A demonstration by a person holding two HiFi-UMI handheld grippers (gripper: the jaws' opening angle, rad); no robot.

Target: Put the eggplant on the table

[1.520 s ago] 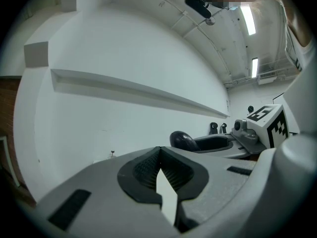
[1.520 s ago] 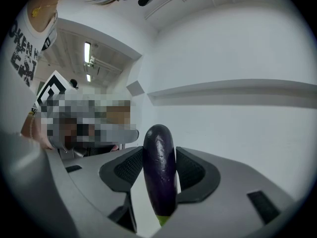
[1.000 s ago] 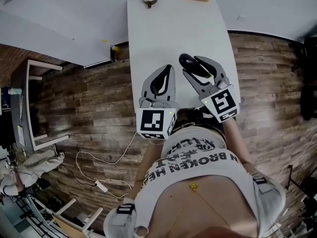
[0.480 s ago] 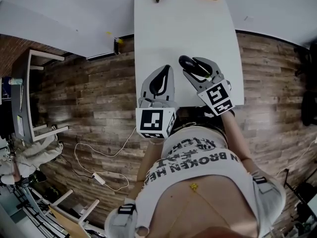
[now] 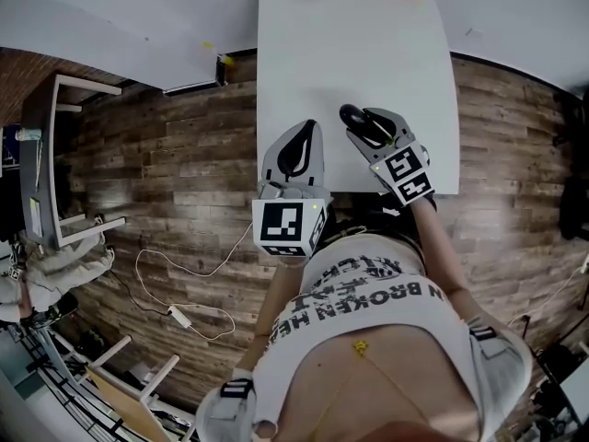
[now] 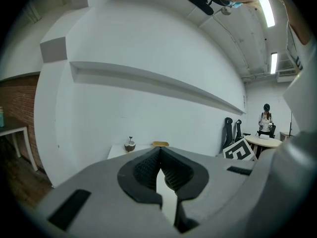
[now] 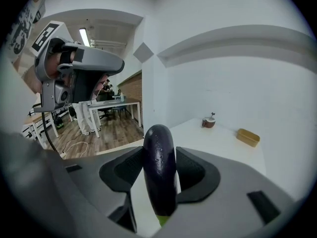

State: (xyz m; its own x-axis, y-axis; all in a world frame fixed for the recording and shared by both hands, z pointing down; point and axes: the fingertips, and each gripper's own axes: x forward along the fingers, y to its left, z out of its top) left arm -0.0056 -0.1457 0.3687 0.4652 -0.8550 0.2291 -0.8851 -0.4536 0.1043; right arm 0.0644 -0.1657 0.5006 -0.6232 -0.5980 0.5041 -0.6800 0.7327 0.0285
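Eggplant [image 5: 353, 116] hangs pinched by fingers of the right gripper [image 5: 368, 127] over the counter [image 5: 304, 63], near its lower edge. The left gripper [image 5: 296, 150] has fingers pressed together, empty. Released this near the edge, the eggplant could roll off.

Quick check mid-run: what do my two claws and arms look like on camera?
Both the left claw and right claw are grey plastic shells with black ribbed pads. Each carries a white cube with black square markers. No sleeves reach the forearms; a pale printed T-shirt is worn.
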